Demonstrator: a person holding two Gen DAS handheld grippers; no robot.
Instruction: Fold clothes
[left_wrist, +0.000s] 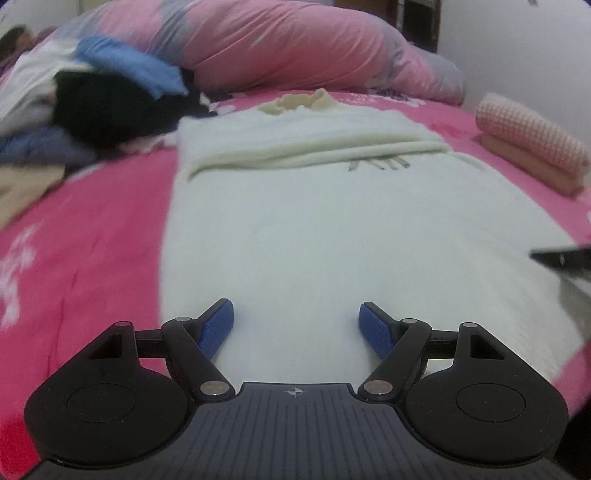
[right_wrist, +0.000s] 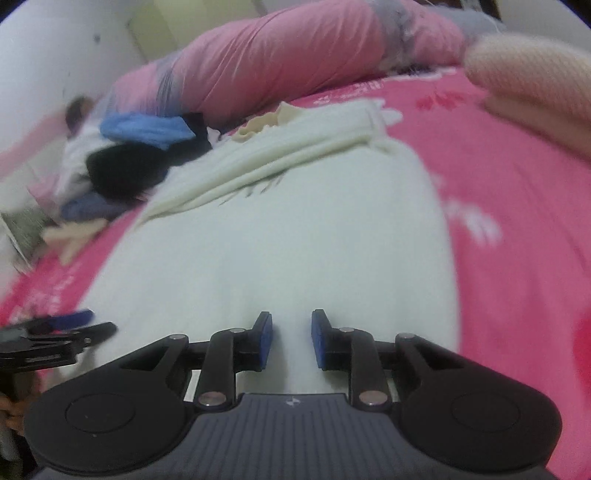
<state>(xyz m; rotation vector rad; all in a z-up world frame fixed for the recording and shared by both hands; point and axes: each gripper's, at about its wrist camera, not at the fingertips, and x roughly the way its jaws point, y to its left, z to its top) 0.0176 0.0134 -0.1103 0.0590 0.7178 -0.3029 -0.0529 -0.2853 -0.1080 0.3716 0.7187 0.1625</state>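
— what's around me?
— a bed (left_wrist: 110, 236) under a bright pink flowered cover, and a rolled pink quilt (left_wrist: 280, 40) along its far side.
— beyond that?
— white walls (right_wrist: 44, 66).

Pink bed (left_wrist: 110, 236), white sweater (left_wrist: 314, 229) spread flat, clothes pile (left_wrist: 92, 107), folded towel (left_wrist: 532, 144), rolled duvet (left_wrist: 277, 48)

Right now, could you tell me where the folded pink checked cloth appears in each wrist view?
Left wrist view: the pink checked cloth lies at the right edge, right of the white garment.
Right wrist view: it fills the upper right corner, blurred.
Shared landmark: the rolled pink duvet across the far side.
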